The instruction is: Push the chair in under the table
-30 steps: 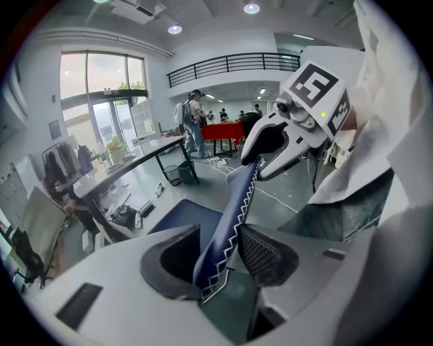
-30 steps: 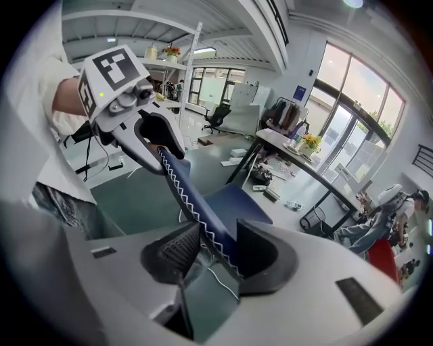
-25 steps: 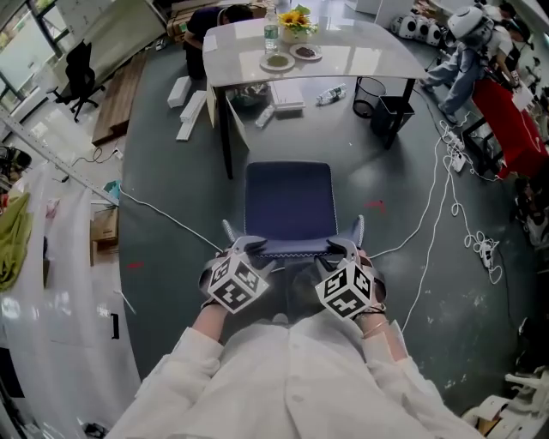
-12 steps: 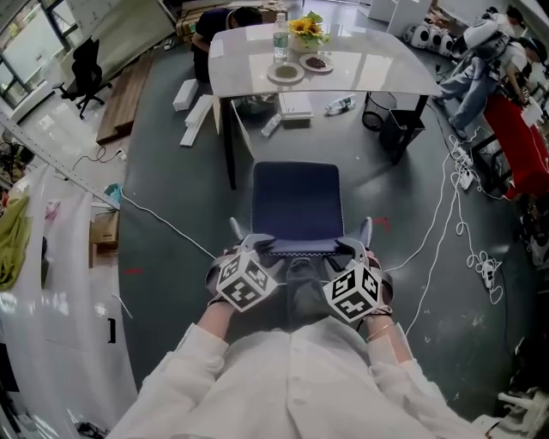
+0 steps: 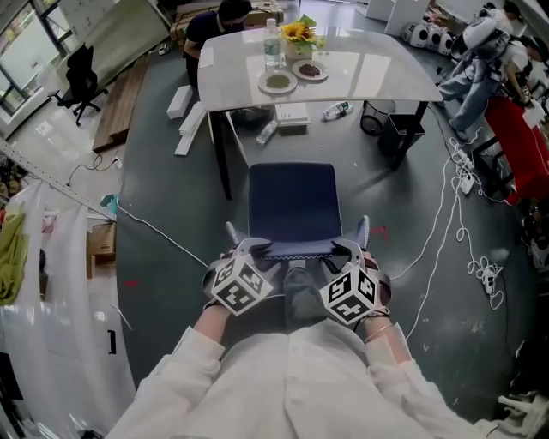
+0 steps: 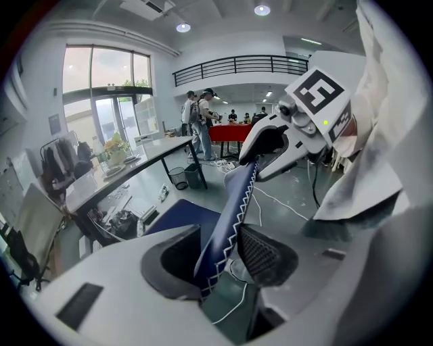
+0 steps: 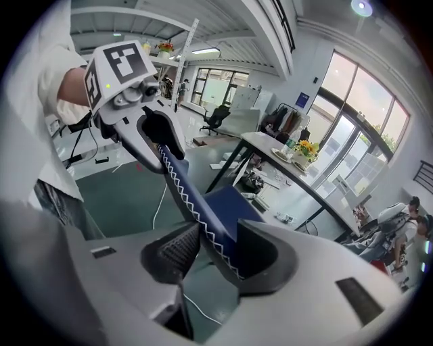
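A navy chair (image 5: 292, 201) with white zigzag stitching stands on the grey floor, facing a white table (image 5: 377, 73). The front of its seat is near the table's front edge. My left gripper (image 5: 244, 243) is shut on the left end of the backrest's top edge (image 5: 296, 250), and my right gripper (image 5: 353, 240) is shut on the right end. In the left gripper view the backrest (image 6: 233, 216) runs between the pads of the left gripper (image 6: 220, 253). In the right gripper view the backrest (image 7: 189, 203) is pinched the same way by the right gripper (image 7: 213, 246).
A bottle (image 5: 272, 47), flowers (image 5: 296, 33) and two plates (image 5: 278, 82) are on the table. Black bins (image 5: 390, 111) and boxes (image 5: 292, 111) sit beneath it, beside a dark table leg (image 5: 220, 154). Cables (image 5: 429, 214) trail across the floor on the right. A person (image 5: 219, 17) sits behind the table.
The chair and both grippers have moved together toward the table, which now lies closer to the seat's front. Both grips on the backrest are unchanged.
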A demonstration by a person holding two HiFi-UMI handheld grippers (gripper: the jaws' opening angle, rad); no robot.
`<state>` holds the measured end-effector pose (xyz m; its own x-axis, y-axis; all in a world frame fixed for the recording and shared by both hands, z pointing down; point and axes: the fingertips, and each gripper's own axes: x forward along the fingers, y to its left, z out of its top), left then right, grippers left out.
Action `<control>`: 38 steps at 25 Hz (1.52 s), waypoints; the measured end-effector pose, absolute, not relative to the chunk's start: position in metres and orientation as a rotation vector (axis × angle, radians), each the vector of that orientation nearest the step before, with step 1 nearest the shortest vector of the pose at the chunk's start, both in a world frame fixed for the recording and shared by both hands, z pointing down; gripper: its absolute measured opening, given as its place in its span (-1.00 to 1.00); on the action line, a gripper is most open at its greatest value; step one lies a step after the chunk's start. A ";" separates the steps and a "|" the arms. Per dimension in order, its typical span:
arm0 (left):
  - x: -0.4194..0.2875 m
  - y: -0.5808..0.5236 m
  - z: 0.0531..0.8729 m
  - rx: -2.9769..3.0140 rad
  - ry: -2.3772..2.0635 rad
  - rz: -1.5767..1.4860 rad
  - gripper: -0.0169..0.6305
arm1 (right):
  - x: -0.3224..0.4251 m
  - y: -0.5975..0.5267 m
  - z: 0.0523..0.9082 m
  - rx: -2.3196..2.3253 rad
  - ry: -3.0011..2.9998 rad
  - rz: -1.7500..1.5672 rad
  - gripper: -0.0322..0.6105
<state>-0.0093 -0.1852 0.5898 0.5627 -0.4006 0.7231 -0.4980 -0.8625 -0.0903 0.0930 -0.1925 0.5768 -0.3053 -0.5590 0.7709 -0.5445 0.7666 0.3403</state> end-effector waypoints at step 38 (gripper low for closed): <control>0.017 -0.454 0.585 2.602 -0.888 1.208 -0.42 | 0.118 -0.470 0.571 0.788 -1.969 -0.066 -0.37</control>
